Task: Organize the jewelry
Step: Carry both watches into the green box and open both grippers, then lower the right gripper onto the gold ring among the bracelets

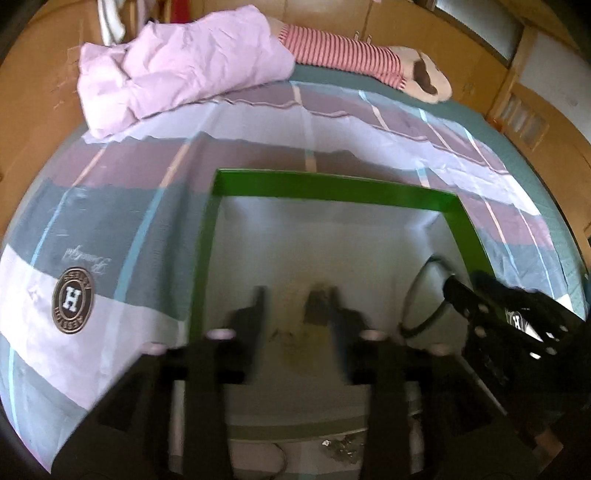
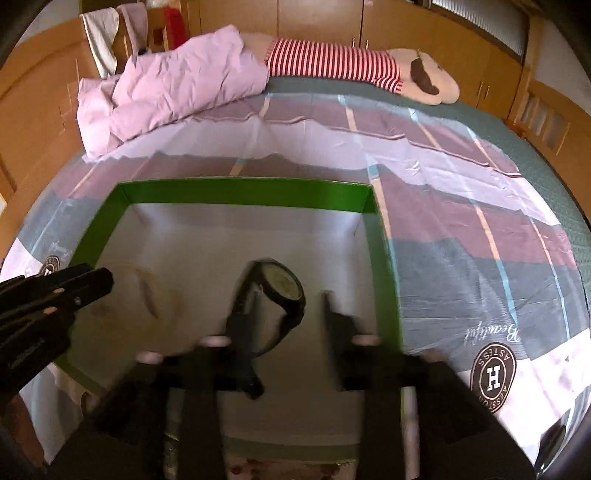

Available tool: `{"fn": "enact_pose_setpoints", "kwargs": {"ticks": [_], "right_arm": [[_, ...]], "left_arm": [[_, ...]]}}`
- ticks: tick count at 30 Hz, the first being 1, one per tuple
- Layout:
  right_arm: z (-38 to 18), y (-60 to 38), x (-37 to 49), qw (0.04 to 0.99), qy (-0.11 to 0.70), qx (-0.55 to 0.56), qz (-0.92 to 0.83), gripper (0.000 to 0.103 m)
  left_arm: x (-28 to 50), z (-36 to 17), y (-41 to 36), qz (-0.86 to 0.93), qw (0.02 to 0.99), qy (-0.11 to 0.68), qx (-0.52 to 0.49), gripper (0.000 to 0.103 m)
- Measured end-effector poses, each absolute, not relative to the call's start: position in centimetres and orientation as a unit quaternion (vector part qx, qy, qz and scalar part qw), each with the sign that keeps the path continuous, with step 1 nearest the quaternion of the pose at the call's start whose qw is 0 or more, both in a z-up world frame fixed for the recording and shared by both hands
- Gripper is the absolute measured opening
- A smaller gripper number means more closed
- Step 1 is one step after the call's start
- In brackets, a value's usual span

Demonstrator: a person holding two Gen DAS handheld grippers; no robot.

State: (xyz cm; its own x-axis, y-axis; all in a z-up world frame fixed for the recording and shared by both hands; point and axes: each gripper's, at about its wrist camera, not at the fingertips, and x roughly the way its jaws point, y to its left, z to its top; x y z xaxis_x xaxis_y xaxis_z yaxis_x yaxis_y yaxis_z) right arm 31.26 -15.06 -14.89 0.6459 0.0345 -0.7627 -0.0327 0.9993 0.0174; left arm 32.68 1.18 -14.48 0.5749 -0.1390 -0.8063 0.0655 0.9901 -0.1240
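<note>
Wooden wardrobes [image 2: 317, 18] line the far wall behind a bed whose patchwork sheet [image 2: 461, 229] of mauve, grey and pale lilac blocks fills most of both views. Beyond the green box, at the far end of the bed, a crumpled lilac duvet [image 2: 166, 88] is heaped, with a plush toy in a red-striped top [image 2: 332, 61] lying just beside it. On the sheet to one side of the box sits a round printed badge with an H [image 2: 493, 376].

That green box [image 2: 243, 192], a shallow open tray with bright green walls and a pale floor, rests on the sheet close to both cameras. Inside it, near its right wall, lies a dark wristwatch [image 2: 284, 290] with a pale round dial and a black strap. Toward the box's left side a faint, thin pale loop lies on the floor, too blurred to name.

Over the box's right half hangs the right gripper [image 2: 286, 321], jaws parted; the watch lies between and just ahead of them, strap against the left finger, not clamped. Over the left half the left gripper [image 1: 295, 306] is likewise spread apart, with only a blurred dark smudge between its fingers, nothing held
</note>
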Motion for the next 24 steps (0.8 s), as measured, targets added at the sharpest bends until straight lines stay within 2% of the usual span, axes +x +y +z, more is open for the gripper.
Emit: {"fn": "enact_pose_setpoints", "kwargs": {"ticks": [5, 9, 14, 17, 24], "right_arm": [[-10.7, -19.3, 25.2, 0.926, 0.372, 0.054, 0.032, 0.059], [-11.7, -22.4, 19.9, 0.921, 0.386, 0.056, 0.011, 0.059], [-16.2, -23.7, 15.2, 0.901, 0.428, 0.073, 0.010, 0.059], [-18.2, -22.9, 14.7, 0.888, 0.454, 0.072, 0.015, 0.059], [-18.7, -19.0, 16.2, 0.894, 0.442, 0.049, 0.062, 0.059]], "left_arm": [[28.0, -11.1, 2.4, -0.054, 0.905, 0.419, -0.048, 0.051], [22.4, -10.0, 3.5, -0.035, 0.911, 0.408, -0.045, 0.058], [16.7, -12.6, 4.0, -0.031, 0.903, 0.426, -0.046, 0.068], [15.9, -14.8, 3.3, -0.034, 0.892, 0.450, -0.027, 0.068], [14.8, -16.2, 2.8, -0.033, 0.883, 0.468, -0.029, 0.069]]}}
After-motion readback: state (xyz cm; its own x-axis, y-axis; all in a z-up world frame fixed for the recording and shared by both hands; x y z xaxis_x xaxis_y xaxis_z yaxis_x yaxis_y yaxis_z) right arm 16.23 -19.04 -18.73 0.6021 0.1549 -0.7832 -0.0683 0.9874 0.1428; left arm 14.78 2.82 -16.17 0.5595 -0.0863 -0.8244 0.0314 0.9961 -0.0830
